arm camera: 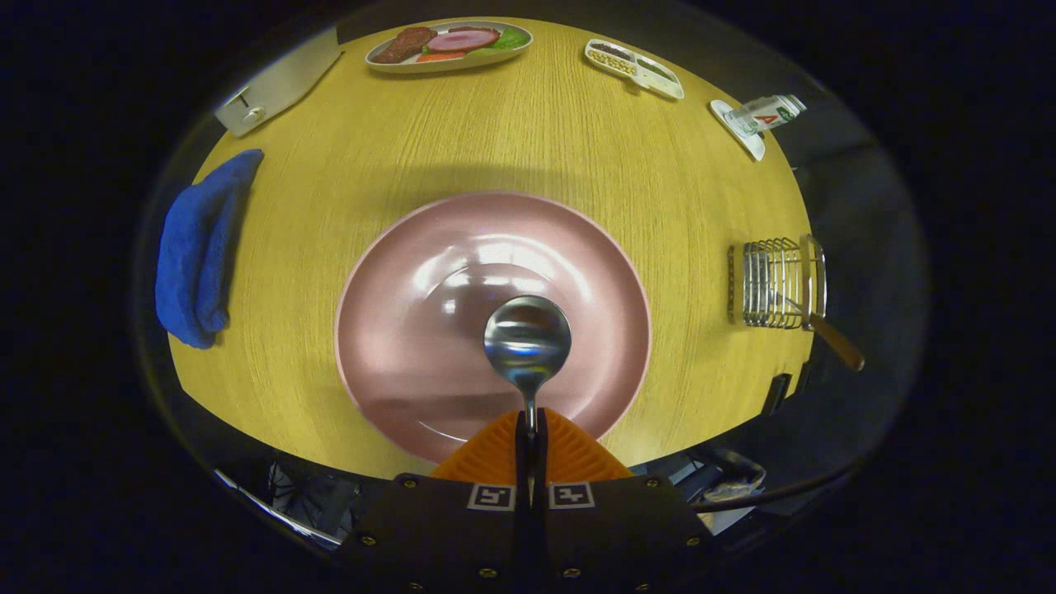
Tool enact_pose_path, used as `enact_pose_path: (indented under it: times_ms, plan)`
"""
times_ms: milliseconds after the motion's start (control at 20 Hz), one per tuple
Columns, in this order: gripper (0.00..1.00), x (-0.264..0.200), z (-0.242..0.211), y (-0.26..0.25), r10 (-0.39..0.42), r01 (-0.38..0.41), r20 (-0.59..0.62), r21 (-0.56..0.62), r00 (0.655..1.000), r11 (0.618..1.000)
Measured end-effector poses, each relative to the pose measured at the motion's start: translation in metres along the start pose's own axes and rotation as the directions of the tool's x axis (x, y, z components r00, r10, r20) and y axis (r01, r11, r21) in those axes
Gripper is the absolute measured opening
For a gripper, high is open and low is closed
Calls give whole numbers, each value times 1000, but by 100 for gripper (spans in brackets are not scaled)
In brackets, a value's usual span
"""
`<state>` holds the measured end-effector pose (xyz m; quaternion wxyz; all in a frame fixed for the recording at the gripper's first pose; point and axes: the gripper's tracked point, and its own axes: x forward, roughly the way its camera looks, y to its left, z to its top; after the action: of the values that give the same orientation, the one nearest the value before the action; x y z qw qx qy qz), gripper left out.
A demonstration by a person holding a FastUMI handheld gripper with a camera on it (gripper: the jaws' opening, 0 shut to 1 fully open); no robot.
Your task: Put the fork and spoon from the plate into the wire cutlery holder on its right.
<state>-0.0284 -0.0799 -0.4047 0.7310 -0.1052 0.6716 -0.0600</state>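
Note:
My gripper [530, 422] is shut on the thin neck of a metal spoon [527, 338], whose round bowl juts out just ahead of the fingertips. The spoon hangs above a wide pink plate [396, 330] on the yellow wooden table. To the right of the plate stands the wire cutlery holder [775, 283]. A utensil with a brown handle [835, 341] leans out of the holder's near side; its head is hidden among the wires.
A blue cloth [200, 260] lies left of the plate. Beyond the plate sit a tray of play food [450, 45], a white divided dish [634, 69], a silver box [276, 82] and a small carton on a saucer [755, 118]. The table edge runs close behind the holder.

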Motion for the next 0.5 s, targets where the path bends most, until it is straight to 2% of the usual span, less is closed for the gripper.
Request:
enact_pose_path:
  times_ms: [150,500]
  plan:
    - [0,-21,9,-21,-39,39,16,-13,999,999]
    - [1,-80,17,-106,-200,199,28,34,979,979]
